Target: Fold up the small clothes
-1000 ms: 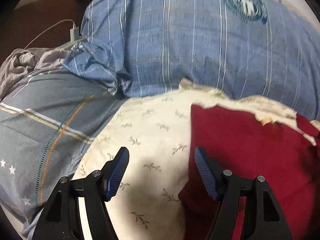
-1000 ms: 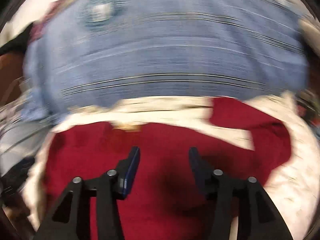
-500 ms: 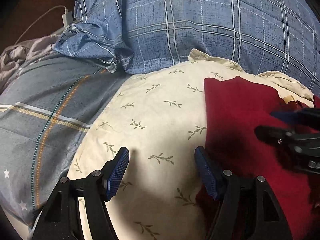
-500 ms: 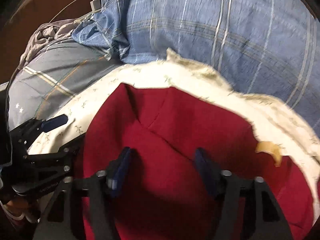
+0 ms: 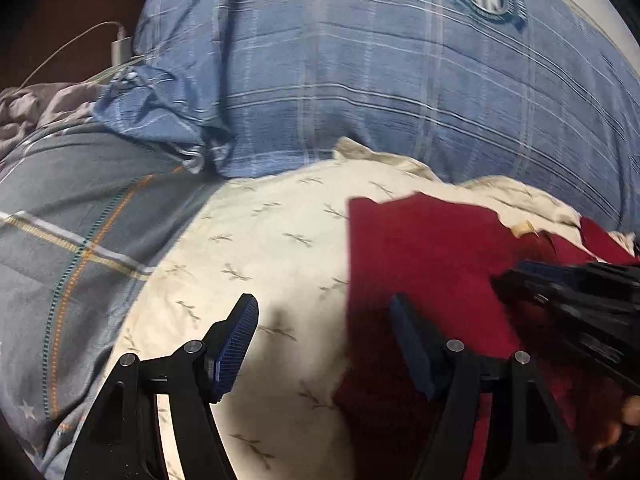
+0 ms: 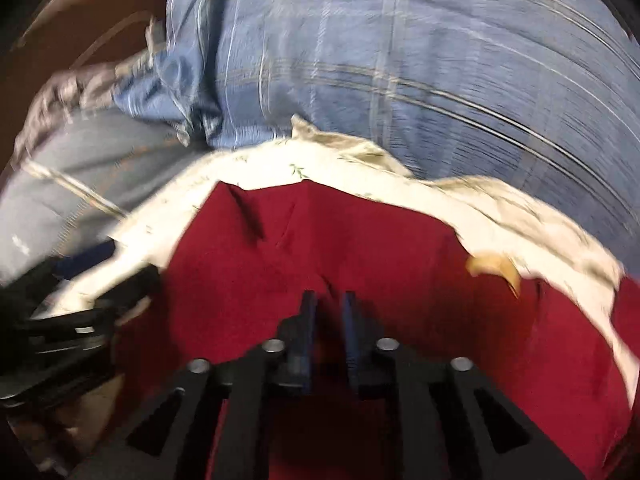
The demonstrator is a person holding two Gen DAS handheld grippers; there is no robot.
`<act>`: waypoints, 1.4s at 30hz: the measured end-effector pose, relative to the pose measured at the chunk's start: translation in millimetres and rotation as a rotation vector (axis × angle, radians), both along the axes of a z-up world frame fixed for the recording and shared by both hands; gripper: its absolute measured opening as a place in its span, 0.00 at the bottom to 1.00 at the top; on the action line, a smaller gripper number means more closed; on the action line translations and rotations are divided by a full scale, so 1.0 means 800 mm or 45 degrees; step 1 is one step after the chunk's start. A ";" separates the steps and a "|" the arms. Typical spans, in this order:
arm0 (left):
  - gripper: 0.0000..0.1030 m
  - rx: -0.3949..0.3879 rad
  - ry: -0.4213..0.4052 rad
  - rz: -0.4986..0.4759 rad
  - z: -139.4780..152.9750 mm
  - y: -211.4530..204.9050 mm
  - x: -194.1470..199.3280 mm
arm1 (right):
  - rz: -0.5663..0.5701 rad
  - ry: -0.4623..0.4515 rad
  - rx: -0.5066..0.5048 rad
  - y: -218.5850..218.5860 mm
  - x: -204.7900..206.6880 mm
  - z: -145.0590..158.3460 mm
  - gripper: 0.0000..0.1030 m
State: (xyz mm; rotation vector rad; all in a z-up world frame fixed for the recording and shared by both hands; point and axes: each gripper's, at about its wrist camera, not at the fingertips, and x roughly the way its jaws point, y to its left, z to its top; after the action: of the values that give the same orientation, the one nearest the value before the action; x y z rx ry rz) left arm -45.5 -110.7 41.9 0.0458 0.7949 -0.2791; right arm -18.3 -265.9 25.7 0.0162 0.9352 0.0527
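A dark red garment [image 5: 432, 248] [image 6: 360, 240] lies flat on a cream cloth [image 5: 260, 260] printed with small sprigs. A tan neck label [image 6: 496, 266] shows at its far edge. My right gripper [image 6: 330, 298] sits low on the garment, its jaws narrow and pinching a raised fold of red fabric, though they are opening. It also enters the left wrist view as the right gripper [image 5: 560, 292]. My left gripper [image 5: 323, 304] is open over the garment's left edge. One finger is above the cream cloth, the other above the red fabric, and neither presses on anything.
A big blue plaid pillow [image 5: 380, 80] with a round badge lies just behind the cream cloth. Grey plaid bedding [image 5: 80, 200] with an orange stripe spreads to the left. A white charger and cable [image 5: 120, 42] lie at the far left near crumpled grey fabric.
The right gripper has come down over the red garment and its jaws have narrowed from wide apart onto a fold of it. The left gripper has hardly moved and stays open.
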 end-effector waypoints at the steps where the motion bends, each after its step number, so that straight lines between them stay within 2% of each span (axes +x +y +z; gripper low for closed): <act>1: 0.66 0.001 0.004 -0.011 0.000 -0.003 -0.002 | -0.021 -0.008 -0.013 -0.007 -0.024 0.005 0.38; 2: 0.66 0.004 0.008 -0.018 -0.001 -0.005 -0.004 | -0.037 -0.011 -0.030 -0.009 -0.036 0.006 0.43; 5: 0.66 0.029 0.025 -0.040 -0.005 -0.014 -0.005 | -0.126 -0.011 -0.096 -0.034 -0.086 0.006 0.43; 7: 0.66 0.052 0.041 -0.041 -0.011 -0.018 -0.003 | -0.241 0.010 -0.130 -0.061 -0.112 -0.001 0.43; 9: 0.68 0.068 0.065 -0.037 -0.018 -0.020 0.001 | -0.337 0.063 -0.086 -0.092 -0.126 -0.012 0.43; 11: 0.70 0.058 0.072 -0.025 -0.018 -0.022 0.005 | -0.357 0.030 0.006 -0.113 -0.143 -0.011 0.43; 14: 0.70 0.064 0.055 -0.008 -0.015 -0.022 0.002 | -0.379 0.026 0.018 -0.111 -0.154 0.003 0.44; 17: 0.68 0.051 0.042 -0.004 -0.007 -0.021 -0.008 | -0.377 -0.005 0.031 -0.112 -0.165 0.016 0.63; 18: 0.68 0.041 0.037 -0.008 -0.003 -0.021 -0.012 | -0.382 -0.012 0.017 -0.113 -0.169 0.017 0.64; 21: 0.68 0.042 0.000 -0.026 0.007 -0.024 -0.025 | -0.431 -0.027 -0.047 -0.119 -0.174 0.017 0.64; 27: 0.68 0.011 -0.030 -0.086 0.022 -0.031 -0.046 | -0.576 -0.029 -0.021 -0.149 -0.181 -0.005 0.64; 31: 0.68 0.003 -0.033 -0.138 0.023 -0.038 -0.057 | -0.586 -0.074 -0.013 -0.148 -0.184 -0.018 0.68; 36: 0.68 -0.001 0.000 -0.176 0.017 -0.044 -0.058 | -0.515 -0.073 -0.066 -0.132 -0.177 -0.030 0.92; 38: 0.68 0.005 0.005 -0.186 0.014 -0.048 -0.058 | -0.489 -0.057 -0.079 -0.129 -0.174 -0.032 0.96; 42: 0.68 0.029 -0.009 -0.213 0.011 -0.056 -0.059 | -0.497 -0.086 0.006 -0.143 -0.182 -0.010 0.93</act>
State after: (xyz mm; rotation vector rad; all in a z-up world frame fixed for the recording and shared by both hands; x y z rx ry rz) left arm -92.6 -155.3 51.0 0.1351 0.7884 -0.4275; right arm -164.0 -380.5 17.8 0.1999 0.8504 -0.3043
